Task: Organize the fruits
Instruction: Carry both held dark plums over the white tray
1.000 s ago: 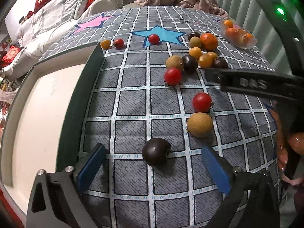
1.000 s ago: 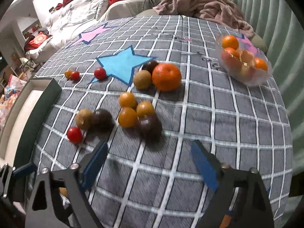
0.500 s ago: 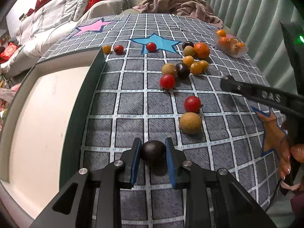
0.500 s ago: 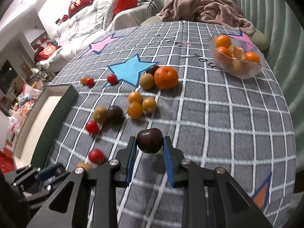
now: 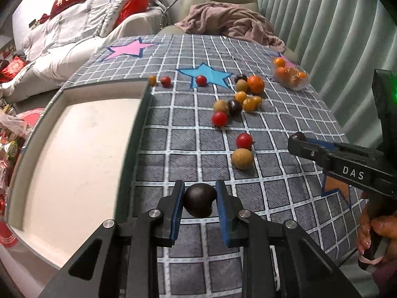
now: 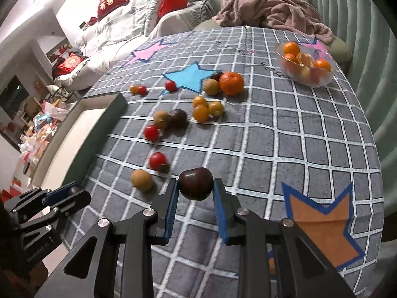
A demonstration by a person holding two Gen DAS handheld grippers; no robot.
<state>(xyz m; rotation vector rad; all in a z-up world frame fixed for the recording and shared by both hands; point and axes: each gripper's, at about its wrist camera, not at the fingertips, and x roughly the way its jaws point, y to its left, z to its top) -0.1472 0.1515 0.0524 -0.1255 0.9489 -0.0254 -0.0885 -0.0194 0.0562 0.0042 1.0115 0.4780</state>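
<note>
Right now each gripper pinches one dark plum: the left gripper (image 5: 199, 204) holds its plum (image 5: 199, 203) beside the tray (image 5: 135, 134), the right gripper (image 6: 195, 189) holds another (image 6: 195, 183) above the cloth. Round, smooth fruit gripped only near the fingertips could squirt out and roll among the loose tomatoes.

Woven checked cloth (image 6: 285, 134), glossy dark fruit (image 6: 195, 184)
</note>
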